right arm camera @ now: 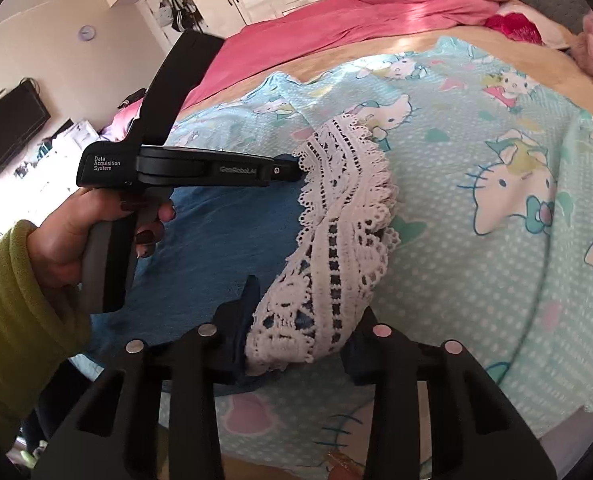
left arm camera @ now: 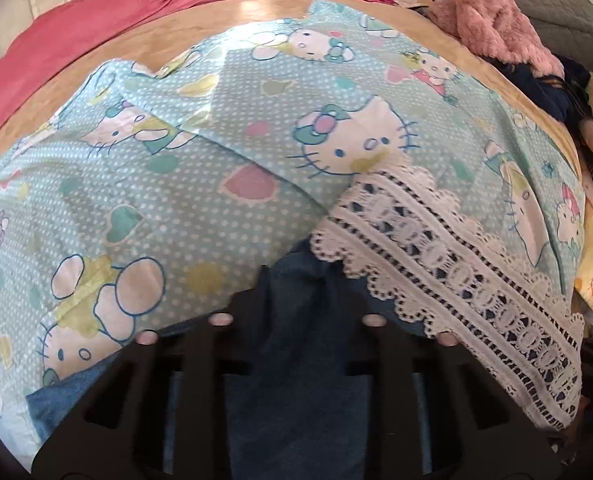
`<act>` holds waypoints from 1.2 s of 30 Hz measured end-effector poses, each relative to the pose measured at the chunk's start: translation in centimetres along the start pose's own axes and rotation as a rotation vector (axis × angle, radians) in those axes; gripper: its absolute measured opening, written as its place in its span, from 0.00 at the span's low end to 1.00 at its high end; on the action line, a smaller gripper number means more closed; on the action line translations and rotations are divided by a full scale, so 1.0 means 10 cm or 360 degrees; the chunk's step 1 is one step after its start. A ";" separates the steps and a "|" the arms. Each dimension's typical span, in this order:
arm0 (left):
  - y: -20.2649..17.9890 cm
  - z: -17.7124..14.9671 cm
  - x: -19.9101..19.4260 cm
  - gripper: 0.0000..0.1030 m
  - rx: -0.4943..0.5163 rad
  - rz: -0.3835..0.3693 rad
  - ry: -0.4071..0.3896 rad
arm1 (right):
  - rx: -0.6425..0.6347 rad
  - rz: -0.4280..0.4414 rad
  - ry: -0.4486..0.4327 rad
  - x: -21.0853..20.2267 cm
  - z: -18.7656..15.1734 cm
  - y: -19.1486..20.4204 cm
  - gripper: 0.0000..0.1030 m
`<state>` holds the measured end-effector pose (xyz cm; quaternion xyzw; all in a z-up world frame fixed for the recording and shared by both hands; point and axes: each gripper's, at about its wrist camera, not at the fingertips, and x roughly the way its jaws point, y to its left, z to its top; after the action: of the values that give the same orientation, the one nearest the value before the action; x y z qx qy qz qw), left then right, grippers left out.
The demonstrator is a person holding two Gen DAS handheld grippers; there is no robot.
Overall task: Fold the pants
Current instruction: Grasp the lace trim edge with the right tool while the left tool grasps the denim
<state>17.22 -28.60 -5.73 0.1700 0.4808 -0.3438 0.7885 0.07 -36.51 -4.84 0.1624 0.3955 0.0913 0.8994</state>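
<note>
The blue denim pants [right arm camera: 224,240] with a white lace hem [right arm camera: 336,216] lie on a light blue cartoon-cat sheet [right arm camera: 476,240]. In the left wrist view the denim [left arm camera: 296,360] fills the space between my left gripper's fingers, with the lace hem [left arm camera: 436,264] running to the right. My left gripper [left arm camera: 296,280] is shut on the denim near the hem; it also shows in the right wrist view [right arm camera: 292,170]. My right gripper [right arm camera: 296,344] is shut on the lace hem's near end.
A pink blanket [right arm camera: 356,12] lies at the far side of the bed. A pile of clothes with a fluffy pink piece [left arm camera: 492,20] sits at the right. A TV [right arm camera: 8,128] and wardrobes stand beyond the bed.
</note>
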 end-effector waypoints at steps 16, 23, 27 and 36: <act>0.64 -0.25 -0.74 0.02 -0.0353 -0.0234 -0.0321 | -0.0449 0.0124 -0.0109 -0.11 0.31 1.05 0.26; 1.19 -0.76 -1.08 0.03 -0.0546 -0.0164 -0.0377 | -0.0798 0.0142 -0.0048 0.17 0.15 1.77 0.26; 1.65 -1.21 -1.26 0.05 -0.0822 -0.0097 -0.0400 | -0.1025 0.0090 0.0031 0.41 -0.12 2.12 0.26; 2.01 -1.94 -1.68 0.27 -0.1113 -0.0209 -0.0600 | -0.1470 -0.0083 0.0027 0.64 -0.66 2.56 0.28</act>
<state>13.92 3.60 -1.59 -0.2058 0.4255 -0.2341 0.8495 -1.47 -9.35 -4.09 -0.2660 0.3248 0.2366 0.8762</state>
